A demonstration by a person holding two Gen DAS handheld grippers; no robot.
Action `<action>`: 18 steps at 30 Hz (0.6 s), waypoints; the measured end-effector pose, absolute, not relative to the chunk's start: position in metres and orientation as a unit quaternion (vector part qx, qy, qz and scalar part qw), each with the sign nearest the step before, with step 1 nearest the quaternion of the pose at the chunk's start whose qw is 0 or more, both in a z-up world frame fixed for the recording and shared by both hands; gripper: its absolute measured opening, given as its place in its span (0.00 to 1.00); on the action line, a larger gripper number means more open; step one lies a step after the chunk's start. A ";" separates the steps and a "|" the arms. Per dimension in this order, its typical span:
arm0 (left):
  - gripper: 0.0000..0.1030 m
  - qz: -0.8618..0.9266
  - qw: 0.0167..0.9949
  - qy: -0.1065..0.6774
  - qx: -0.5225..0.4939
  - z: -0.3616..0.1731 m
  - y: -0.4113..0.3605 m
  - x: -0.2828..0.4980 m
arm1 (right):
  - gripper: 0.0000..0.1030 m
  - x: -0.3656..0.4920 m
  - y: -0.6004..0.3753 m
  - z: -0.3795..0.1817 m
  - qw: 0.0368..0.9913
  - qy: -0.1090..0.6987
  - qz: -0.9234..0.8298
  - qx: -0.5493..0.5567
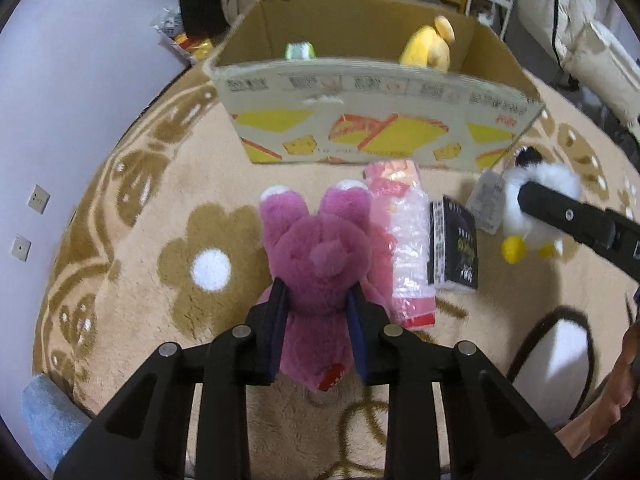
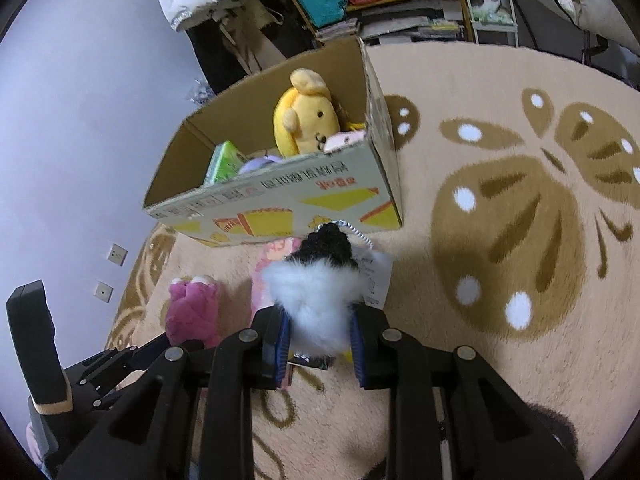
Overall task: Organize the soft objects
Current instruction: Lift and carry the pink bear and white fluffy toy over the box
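**Two plush toys gripped, box partly filled**

Nearest, the left gripper [image 1: 316, 308] is clenched on the pink bear [image 1: 316, 256], and the right gripper [image 2: 320, 334] is clenched on the white fluffy toy [image 2: 316, 296]. Just beyond them on the rug [image 2: 500, 80] lie a pink plastic package [image 1: 404, 240] and a dark small box [image 1: 454, 248]. Farther off stands the cardboard box [image 1: 360, 120], already holding a yellow plush [image 2: 306, 120]. Judged midway: both gripped toys are not yet boxed.
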State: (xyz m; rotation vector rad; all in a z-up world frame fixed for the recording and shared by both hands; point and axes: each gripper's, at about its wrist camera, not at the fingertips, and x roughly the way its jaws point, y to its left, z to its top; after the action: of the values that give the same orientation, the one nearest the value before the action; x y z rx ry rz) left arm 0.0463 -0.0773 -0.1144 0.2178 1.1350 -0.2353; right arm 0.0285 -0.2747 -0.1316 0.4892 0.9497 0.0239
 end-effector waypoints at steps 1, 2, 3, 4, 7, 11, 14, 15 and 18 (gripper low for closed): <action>0.26 -0.110 0.834 0.532 0.097 -0.112 -0.075 0.046 | 0.26 0.028 -0.275 -0.129 0.863 0.446 0.016 0.237; 0.26 -0.109 0.838 0.526 0.093 -0.108 -0.074 0.046 | 0.26 0.027 -0.275 -0.127 0.864 0.442 0.020 0.241; 0.26 -0.107 0.844 0.518 0.091 -0.105 -0.073 0.046 | 0.26 0.026 -0.275 -0.124 0.868 0.435 0.023 0.239; 0.26 -0.104 0.849 0.510 0.091 -0.101 -0.071 0.045 | 0.26 0.025 -0.273 -0.122 0.871 0.431 0.023 0.235; 0.26 -0.099 0.859 0.495 0.086 -0.095 -0.069 0.045 | 0.26 0.023 -0.271 -0.113 0.880 0.414 0.031 0.230; 0.26 -0.092 0.871 0.473 0.092 -0.085 -0.068 0.044 | 0.26 0.020 -0.266 -0.099 0.896 0.386 0.037 0.214; 0.26 -0.091 0.882 0.452 0.095 -0.074 -0.068 0.043 | 0.26 0.018 -0.265 -0.089 0.907 0.365 0.041 0.207; 0.26 -0.093 0.886 0.447 0.086 -0.068 -0.066 0.042 | 0.26 0.018 -0.265 -0.087 0.910 0.359 0.042 0.204; 0.26 -0.096 0.894 0.432 0.071 -0.056 -0.062 0.041 | 0.26 0.017 -0.264 -0.077 0.918 0.341 0.045 0.196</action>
State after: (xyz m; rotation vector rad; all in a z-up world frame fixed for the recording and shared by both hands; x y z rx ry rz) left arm 0.0413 -0.0623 -0.0560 0.1471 0.8967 -0.1989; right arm 0.0168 -0.2637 -0.0772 0.4025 0.7014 0.0929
